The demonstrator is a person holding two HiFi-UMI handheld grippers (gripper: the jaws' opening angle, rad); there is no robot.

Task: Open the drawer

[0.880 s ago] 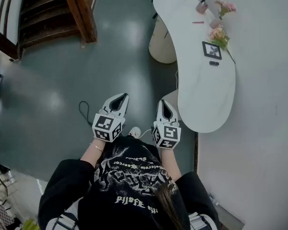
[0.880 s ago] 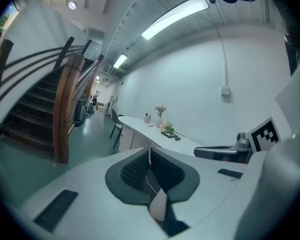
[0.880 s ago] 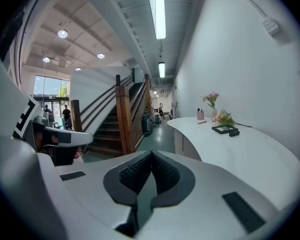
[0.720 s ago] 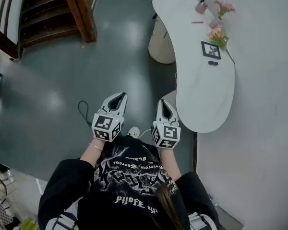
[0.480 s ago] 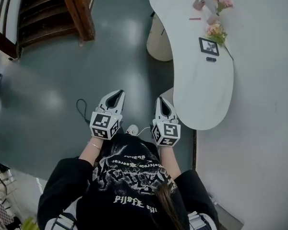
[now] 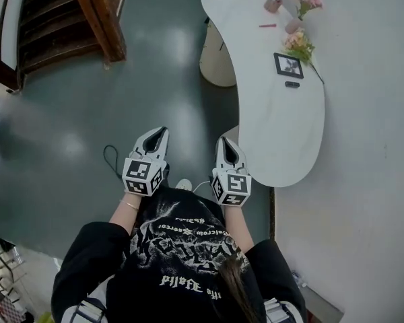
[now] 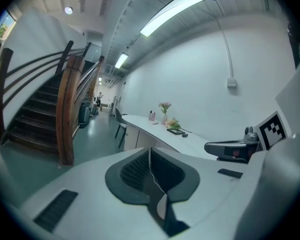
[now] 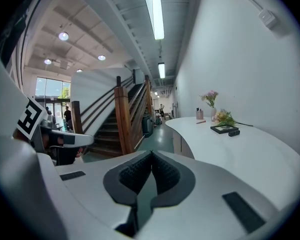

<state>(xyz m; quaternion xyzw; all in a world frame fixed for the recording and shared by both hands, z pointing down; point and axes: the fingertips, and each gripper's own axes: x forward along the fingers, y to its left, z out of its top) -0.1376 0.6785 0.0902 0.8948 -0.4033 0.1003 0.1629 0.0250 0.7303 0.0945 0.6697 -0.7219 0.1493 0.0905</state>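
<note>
Both grippers are held side by side in front of the person's chest, above the grey floor. My left gripper (image 6: 156, 136) is shut with nothing between its jaws, and my right gripper (image 6: 227, 144) is shut and empty too. A long curved white desk (image 6: 283, 120) runs ahead on the right, its near end just right of the right gripper. Under its far part stands a cream cabinet (image 6: 215, 59), also seen in the left gripper view (image 7: 136, 136) and the right gripper view (image 8: 182, 143). I cannot make out a drawer front on it from here.
On the desk lie a framed picture (image 6: 288, 64), a small black object (image 6: 292, 84), flowers (image 6: 296, 42), a pink pen (image 6: 267, 25) and a cup (image 6: 273, 4). A wooden staircase (image 6: 67, 19) rises at far left. A cable (image 6: 112, 161) loops on the floor. A white wall (image 6: 370, 147) lies right.
The desk and stairs have slid a little up and left in the head view. Both grippers keep their side-by-side pose, still shut; the left one shifted slightly left.
</note>
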